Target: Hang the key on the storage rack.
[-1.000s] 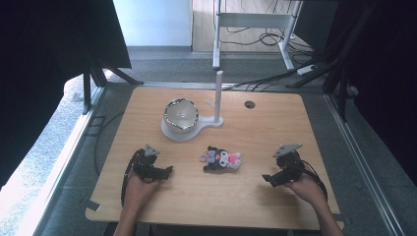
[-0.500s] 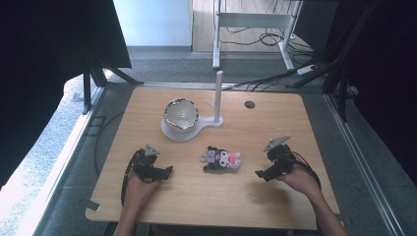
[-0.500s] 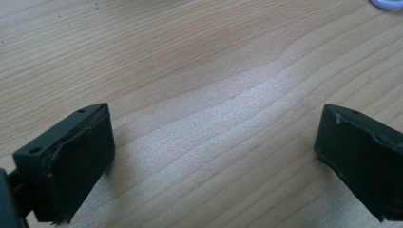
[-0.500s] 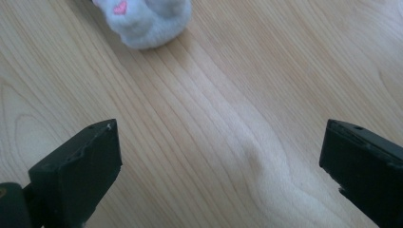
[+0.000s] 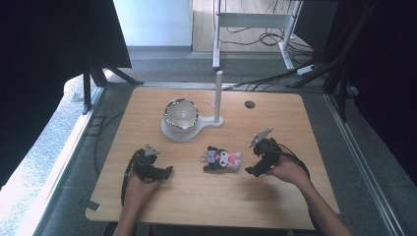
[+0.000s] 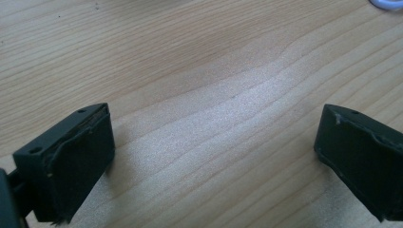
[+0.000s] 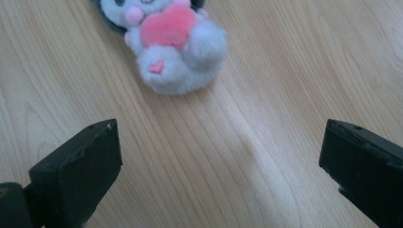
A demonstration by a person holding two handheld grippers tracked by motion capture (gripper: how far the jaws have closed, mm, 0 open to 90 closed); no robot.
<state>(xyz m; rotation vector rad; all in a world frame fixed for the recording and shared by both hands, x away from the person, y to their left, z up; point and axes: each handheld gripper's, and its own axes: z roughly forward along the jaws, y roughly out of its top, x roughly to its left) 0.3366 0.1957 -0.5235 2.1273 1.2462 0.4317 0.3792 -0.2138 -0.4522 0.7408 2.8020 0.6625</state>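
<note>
The right gripper (image 5: 251, 171) has advanced toward the plush toy (image 5: 222, 160), which now lies just ahead of its wide-open jaws. Approach is under way. The left gripper (image 5: 167, 172) rests open.

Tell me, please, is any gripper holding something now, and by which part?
Nothing is held. The right gripper is open, and the plush toy lies on the table ahead of it, apart from both jaws. The left gripper is open over bare wood.
</note>
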